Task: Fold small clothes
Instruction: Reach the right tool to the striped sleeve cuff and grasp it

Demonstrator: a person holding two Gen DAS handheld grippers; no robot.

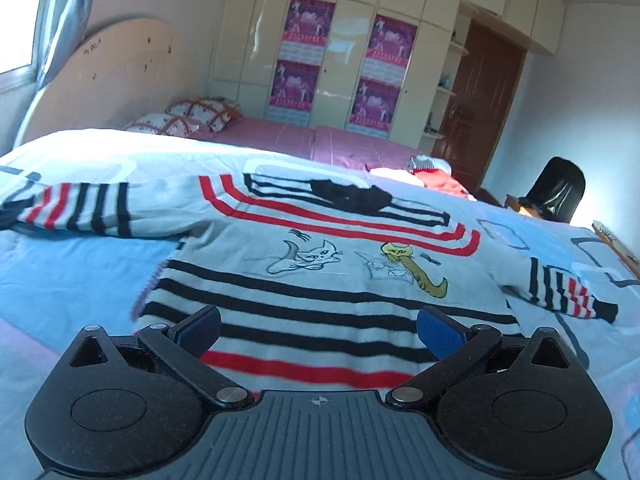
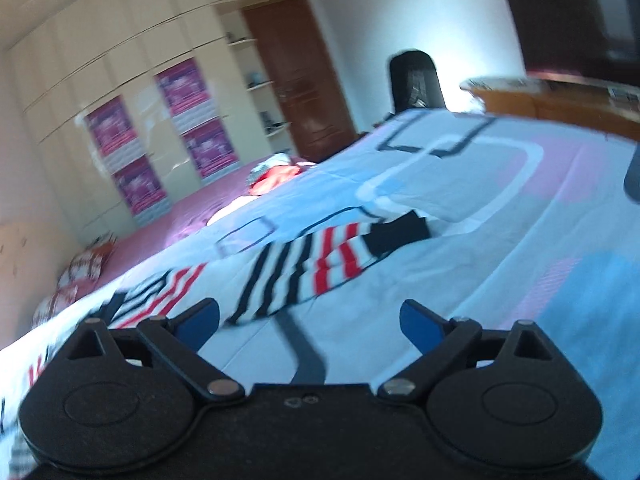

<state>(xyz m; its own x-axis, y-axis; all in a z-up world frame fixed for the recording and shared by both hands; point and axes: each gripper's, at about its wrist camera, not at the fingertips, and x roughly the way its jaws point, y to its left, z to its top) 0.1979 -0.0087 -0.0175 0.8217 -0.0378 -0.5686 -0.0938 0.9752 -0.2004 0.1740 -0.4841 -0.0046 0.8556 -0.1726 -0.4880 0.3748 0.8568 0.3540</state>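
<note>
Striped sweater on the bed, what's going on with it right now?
A person holds a gripper in each hand over a small striped sweater spread flat on the bed, sleeves out to the sides, nothing folded yet. The left gripper is open above the hem. The right gripper is open too, pointing toward one striped sleeve without touching it. Neither holds any cloth.

Sweater [image 1: 320, 264]: soft knit cloth, matt, striped. Bedspread [image 1: 72, 272]: smooth printed cloth. Left gripper [image 1: 318, 330]: matt black plastic, finely grained, blue rough-looking pads [image 1: 438, 330], shiny metal pivot pins. Wardrobe [image 1: 348, 60]: glossy cream panels, paper posters [image 1: 306, 26]. Door [image 1: 486, 104]: brown wood.
</note>
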